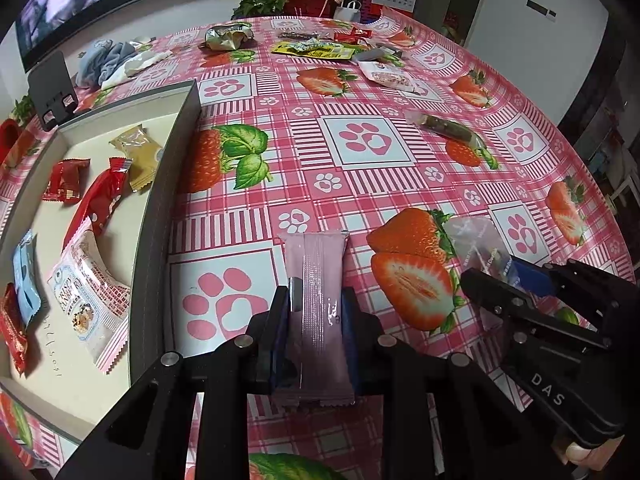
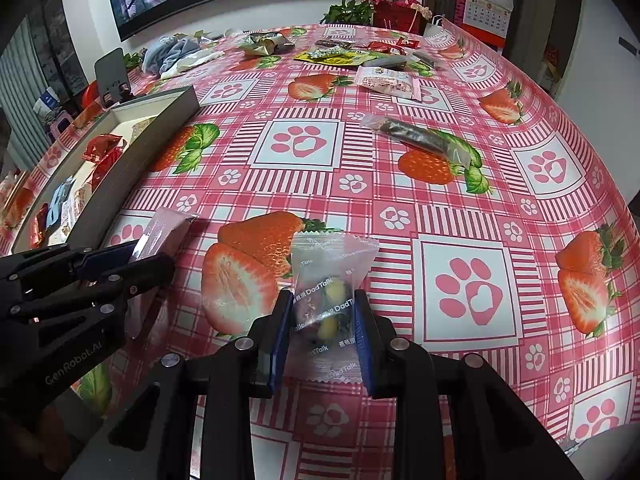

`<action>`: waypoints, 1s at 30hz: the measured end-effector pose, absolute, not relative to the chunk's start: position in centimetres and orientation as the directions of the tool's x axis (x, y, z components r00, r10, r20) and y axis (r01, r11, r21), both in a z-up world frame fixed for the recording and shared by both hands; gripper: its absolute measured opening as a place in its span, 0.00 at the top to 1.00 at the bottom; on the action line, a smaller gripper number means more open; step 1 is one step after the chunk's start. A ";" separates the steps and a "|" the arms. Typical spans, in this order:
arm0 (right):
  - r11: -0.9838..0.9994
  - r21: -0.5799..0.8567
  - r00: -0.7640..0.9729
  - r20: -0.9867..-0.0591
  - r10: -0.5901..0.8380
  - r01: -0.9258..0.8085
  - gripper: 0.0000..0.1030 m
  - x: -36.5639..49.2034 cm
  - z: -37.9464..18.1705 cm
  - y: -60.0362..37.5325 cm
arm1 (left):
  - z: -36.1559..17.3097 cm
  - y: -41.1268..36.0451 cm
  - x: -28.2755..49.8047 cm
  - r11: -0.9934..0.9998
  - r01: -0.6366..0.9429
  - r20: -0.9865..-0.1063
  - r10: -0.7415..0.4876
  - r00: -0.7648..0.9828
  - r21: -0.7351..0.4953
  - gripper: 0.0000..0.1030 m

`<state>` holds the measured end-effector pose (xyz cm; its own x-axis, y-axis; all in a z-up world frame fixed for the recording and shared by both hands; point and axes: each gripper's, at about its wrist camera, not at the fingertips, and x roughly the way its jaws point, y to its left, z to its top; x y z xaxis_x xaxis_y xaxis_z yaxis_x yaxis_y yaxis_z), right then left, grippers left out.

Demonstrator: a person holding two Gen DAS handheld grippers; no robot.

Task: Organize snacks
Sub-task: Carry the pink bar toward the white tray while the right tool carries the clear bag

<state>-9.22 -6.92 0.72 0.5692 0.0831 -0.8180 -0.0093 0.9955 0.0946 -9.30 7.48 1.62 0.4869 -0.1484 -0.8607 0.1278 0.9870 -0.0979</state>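
Table (image 1: 400, 184) w/ pink strawberry-and-paw cloth carries everything; grey tray (image 1: 168, 200) lies along its left edge, w/ at least 6 wrapped snacks inside: white cereal-bar pack (image 1: 90, 300), long red pack (image 1: 96, 204), small red pack (image 1: 66, 180), gold pack (image 1: 138, 156), blue pack (image 1: 26, 280), another red 1 (image 1: 12, 328) at tray's near end. Blue-grey cloth heap (image 1: 106, 60) sits by far-left edge beyond tray; loose snack pile (image 1: 316, 48) near far edge, white-pink pack (image 1: 390, 76) just in front of it; dark stick in clear wrap (image 1: 448, 128) lies toward right side, well apart from the rest.

Left gripper (image 1: 318, 312) near front edge, right of tray wall; pads pressed against pink bar wrapper (image 1: 320, 300), which stands lengthwise between them, far end jutting fwd above cloth. Right gripper (image 2: 322, 324) just beside it to the right; blue pads squeezing clear candy bag (image 2: 328, 276) w/ yellow and dark pieces inside, bag's top fanned out over a strawberry print.
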 end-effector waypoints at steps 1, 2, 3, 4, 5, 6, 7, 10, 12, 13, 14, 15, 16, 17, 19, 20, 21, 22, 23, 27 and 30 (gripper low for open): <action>0.995 0.097 0.569 -0.818 0.086 -0.010 0.70 -9.3 0.7 -7.0 | 1.6 7.5 -9.3 0.987 0.126 -0.861 -0.147 0.486 -0.098 0.74; 0.995 0.099 0.568 -0.818 0.087 -0.011 0.70 -9.3 0.7 -7.0 | 1.6 7.5 -9.3 0.987 0.124 -0.862 -0.147 0.485 -0.098 0.74; 0.995 0.101 0.568 -0.818 0.089 -0.011 0.70 -9.3 0.7 -7.0 | 1.6 7.6 -9.4 0.988 0.121 -0.863 -0.145 0.485 -0.098 0.74; 0.994 0.105 0.568 -0.818 0.092 -0.011 0.70 -9.4 0.7 -7.0 | 1.6 7.6 -9.4 0.988 0.117 -0.863 -0.142 0.484 -0.097 0.74; 0.994 0.106 0.568 -0.818 0.094 -0.012 0.70 -9.4 0.7 -7.0 | 1.7 7.7 -9.4 0.989 0.112 -0.864 -0.140 0.483 -0.097 0.74; 0.994 0.108 0.568 -0.818 0.095 -0.012 0.70 -9.4 0.8 -7.0 | 1.6 7.8 -9.4 0.989 0.110 -0.866 -0.139 0.481 -0.097 0.74; 0.994 0.113 0.568 -0.817 0.099 -0.011 0.70 -9.4 0.8 -7.1 | 1.7 7.8 -9.4 0.989 0.107 -0.867 -0.138 0.479 -0.098 0.74; 0.993 0.119 0.570 -0.815 0.105 -0.013 0.70 -9.6 0.9 -7.1 | 1.7 7.9 -9.4 0.990 0.102 -0.870 -0.134 0.474 -0.097 0.74; 0.992 0.122 0.571 -0.814 0.108 -0.014 0.70 -9.7 0.9 -7.1 | 1.7 7.9 -9.4 0.990 0.098 -0.871 -0.132 0.473 -0.097 0.74; 0.992 0.123 0.572 -0.813 0.108 -0.013 0.70 -9.8 0.9 -7.2 | 1.7 7.9 -9.4 0.991 0.097 -0.872 -0.130 0.472 -0.096 0.74; 0.992 0.126 0.572 -0.813 0.110 -0.012 0.70 -9.8 1.0 -7.2 | 1.7 7.9 -9.4 0.991 0.096 -0.872 -0.129 0.472 -0.094 0.74; 0.992 0.128 0.572 -0.813 0.111 -0.011 0.70 -9.8 1.0 -7.3 | 1.7 7.8 -9.4 0.991 0.096 -0.873 -0.125 0.471 -0.090 0.74; 0.991 0.130 0.573 -0.812 0.112 -0.009 0.70 -9.8 1.0 -7.4 | 1.7 7.7 -9.4 0.992 0.096 -0.874 -0.121 0.470 -0.086 0.74; 0.991 0.132 0.574 -0.811 0.113 -0.009 0.70 -9.8 1.1 -7.4 | 1.7 7.6 -9.4 0.993 0.096 -0.875 -0.112 0.471 -0.076 0.74; 0.991 0.136 0.575 -0.810 0.117 -0.009 0.70 -9.8 1.1 -7.5 | 1.7 7.5 -9.4 0.994 0.095 -0.877 -0.095 0.472 -0.057 0.74; 0.990 0.138 0.575 -0.810 0.118 -0.010 0.70 -9.8 1.1 -7.5 | 1.7 7.5 -9.4 0.994 0.094 -0.877 -0.090 0.472 -0.052 0.74; 0.990 0.138 0.575 -0.809 0.119 -0.011 0.70 -9.8 1.1 -7.5 | 1.7 7.5 -9.5 0.994 0.093 -0.877 -0.088 0.473 -0.050 0.73; 0.990 0.139 0.576 -0.809 0.119 -0.010 0.70 -9.9 1.1 -7.5 | 1.7 7.5 -9.5 0.995 0.091 -0.877 -0.086 0.473 -0.049 0.74; 0.990 0.139 0.576 -0.809 0.119 -0.010 0.70 -9.9 1.1 -7.5 | 1.7 7.6 -9.5 0.995 0.088 -0.877 -0.085 0.473 -0.048 0.74; 0.990 0.141 0.581 -0.805 0.120 -0.009 0.70 -10.0 1.3 -7.4 | 1.9 7.7 -9.6 0.995 0.086 -0.875 -0.080 0.478 -0.044 0.74; 0.989 0.146 0.586 -0.800 0.124 -0.010 0.70 -10.1 1.5 -7.5 | 2.2 7.7 -9.8 0.995 0.088 -0.871 -0.081 0.484 -0.043 0.74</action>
